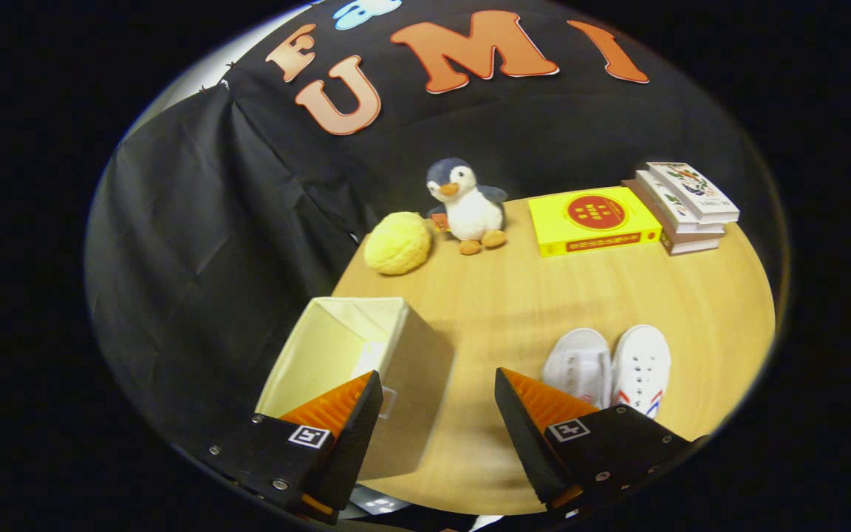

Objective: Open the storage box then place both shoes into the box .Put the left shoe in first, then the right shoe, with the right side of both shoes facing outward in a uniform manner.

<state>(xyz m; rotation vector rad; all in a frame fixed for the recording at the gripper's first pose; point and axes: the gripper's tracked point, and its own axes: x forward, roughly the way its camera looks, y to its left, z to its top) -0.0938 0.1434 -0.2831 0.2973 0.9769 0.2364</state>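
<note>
Wooden table (544, 295) — open storage box (366, 362), two white shoes (610, 366), plush penguin (466, 203), yellow ball (397, 242), books (684, 207)

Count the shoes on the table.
2. Both white shoes sit side by side just beyond the open gripper's right finger: one shoe nearer the storage box, the other shoe beside it, farther away. None seems hidden.

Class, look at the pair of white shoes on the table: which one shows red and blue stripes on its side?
The shoe farther from the storage box; its neighbour looks plain white. The open gripper holds nothing.
</note>
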